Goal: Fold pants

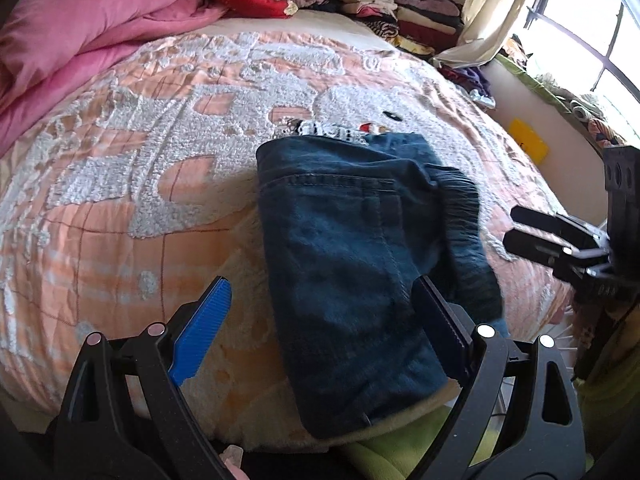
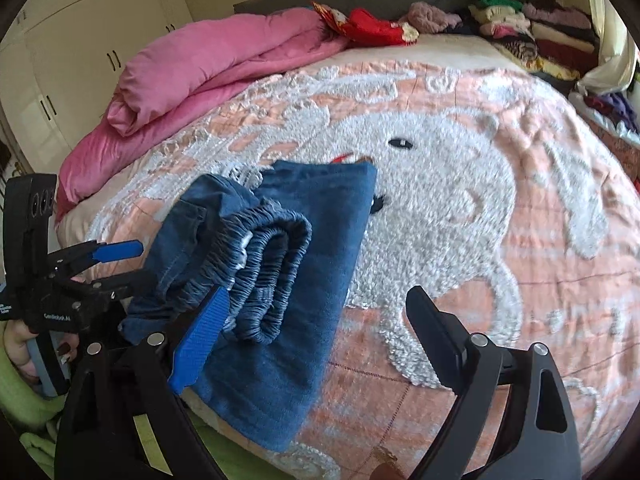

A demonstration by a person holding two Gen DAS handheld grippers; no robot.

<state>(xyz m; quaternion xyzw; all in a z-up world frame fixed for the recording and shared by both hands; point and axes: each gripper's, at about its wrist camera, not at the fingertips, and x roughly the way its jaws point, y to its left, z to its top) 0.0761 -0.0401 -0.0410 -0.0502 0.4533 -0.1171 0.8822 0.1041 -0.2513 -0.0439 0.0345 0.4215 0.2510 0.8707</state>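
A pair of blue jeans (image 1: 352, 240) lies folded into a narrow bundle near the front edge of the bed, with the elastic waistband (image 2: 272, 248) doubled over on top. My left gripper (image 1: 320, 284) hovers open over the near end of the jeans (image 2: 288, 300); its blue pad is left of the denim and its black finger is over it. My right gripper (image 2: 320, 292) is open too, its blue pad beside the waistband and its black finger over the bedspread. Each gripper shows in the other's view: the right gripper (image 1: 516, 226) and the left gripper (image 2: 134, 264).
The bedspread (image 2: 460, 208) is peach with a white fluffy animal. A pink duvet (image 2: 208, 68) lies at the back left, red cloth (image 2: 372, 26) and stacked folded clothes (image 2: 532, 28) at the head. Wardrobe doors (image 2: 88, 40) stand left, a window (image 1: 592, 40) right. A hand (image 2: 24, 344) grips the left tool.
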